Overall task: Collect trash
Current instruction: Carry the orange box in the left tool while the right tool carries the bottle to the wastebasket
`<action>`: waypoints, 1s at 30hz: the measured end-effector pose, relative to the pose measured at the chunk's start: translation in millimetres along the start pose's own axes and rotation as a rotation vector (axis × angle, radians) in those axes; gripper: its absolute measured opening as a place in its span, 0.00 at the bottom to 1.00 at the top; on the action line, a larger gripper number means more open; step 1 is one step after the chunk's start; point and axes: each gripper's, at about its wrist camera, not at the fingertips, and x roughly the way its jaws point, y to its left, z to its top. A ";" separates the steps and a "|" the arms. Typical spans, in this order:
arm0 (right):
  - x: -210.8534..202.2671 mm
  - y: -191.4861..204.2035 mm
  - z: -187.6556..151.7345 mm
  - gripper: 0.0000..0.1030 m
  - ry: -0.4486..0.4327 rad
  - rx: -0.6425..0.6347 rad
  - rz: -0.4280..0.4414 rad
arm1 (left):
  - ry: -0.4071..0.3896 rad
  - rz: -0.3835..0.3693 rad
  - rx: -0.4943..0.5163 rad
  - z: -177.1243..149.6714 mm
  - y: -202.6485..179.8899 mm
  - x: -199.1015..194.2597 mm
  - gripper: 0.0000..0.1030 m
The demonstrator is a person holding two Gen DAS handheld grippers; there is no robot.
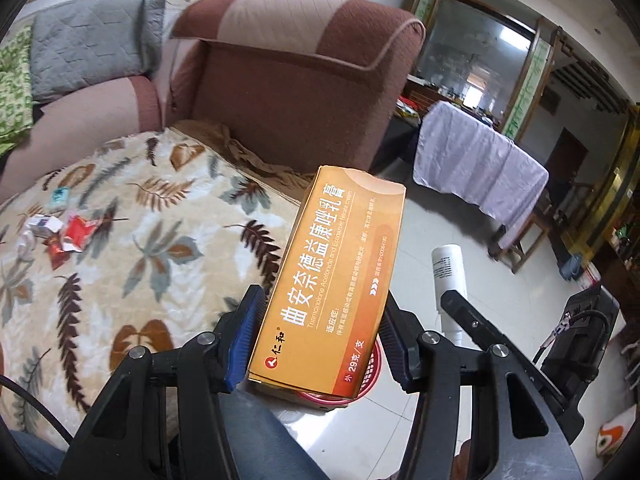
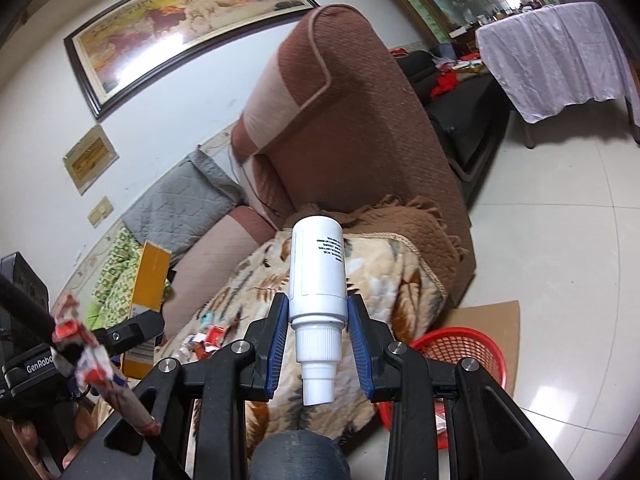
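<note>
My left gripper [image 1: 318,332] is shut on an orange medicine carton [image 1: 336,280], held upright above the floor beside the sofa. Beneath the carton shows part of a red mesh basket [image 1: 370,364]. My right gripper [image 2: 318,332] is shut on a white plastic bottle [image 2: 318,268], nozzle end toward the camera; the same bottle [image 1: 448,276] appears in the left wrist view. The red basket [image 2: 460,344] stands on the floor just right of the right gripper. Crumpled red and white wrappers [image 1: 68,234] lie on the leaf-patterned blanket [image 1: 152,248], seen also as wrappers [image 2: 206,340] in the right wrist view.
A brown sofa armrest [image 1: 296,92] rises behind the blanket. Flattened cardboard [image 2: 492,316] lies under the basket on the tiled floor [image 2: 560,240]. A table with a white cloth [image 1: 476,168] stands farther off. Grey cushions [image 1: 88,44] lie on the sofa.
</note>
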 end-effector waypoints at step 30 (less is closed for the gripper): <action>43.9 -75.4 -22.6 0.32 0.116 0.154 -0.170 | 0.273 -0.039 0.037 -35.3 -17.8 139.3 0.53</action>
